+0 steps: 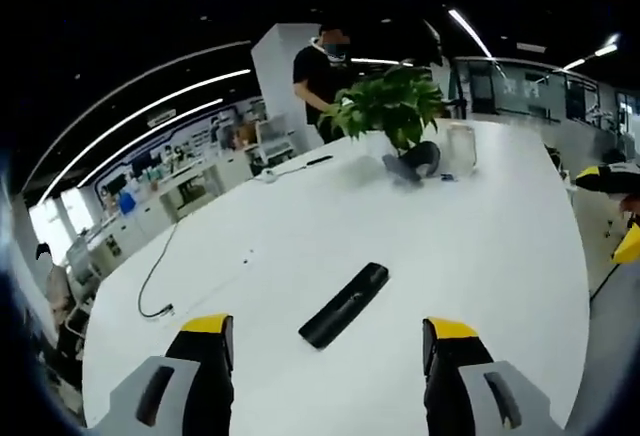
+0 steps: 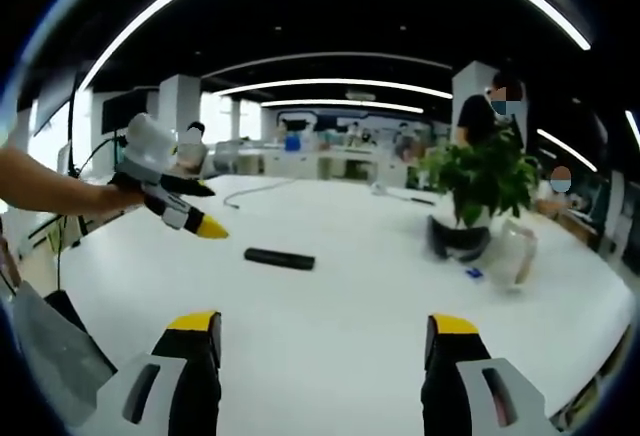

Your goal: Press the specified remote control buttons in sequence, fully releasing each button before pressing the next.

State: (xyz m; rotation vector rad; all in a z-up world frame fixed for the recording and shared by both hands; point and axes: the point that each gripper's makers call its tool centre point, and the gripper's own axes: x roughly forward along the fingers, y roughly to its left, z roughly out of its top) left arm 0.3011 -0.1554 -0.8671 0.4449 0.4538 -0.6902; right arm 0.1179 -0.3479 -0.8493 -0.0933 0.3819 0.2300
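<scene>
Black remote control lies between left gripper's parted jaws.

White counter stretches ahead of me. At its far end stands a leafy green potted plant, a dark rounded object just beside its base, and a clear container right of that. A thin cable trails along the counter's left edge. Behind the plant stands a person in black; office desks lie beyond, far left.
</scene>
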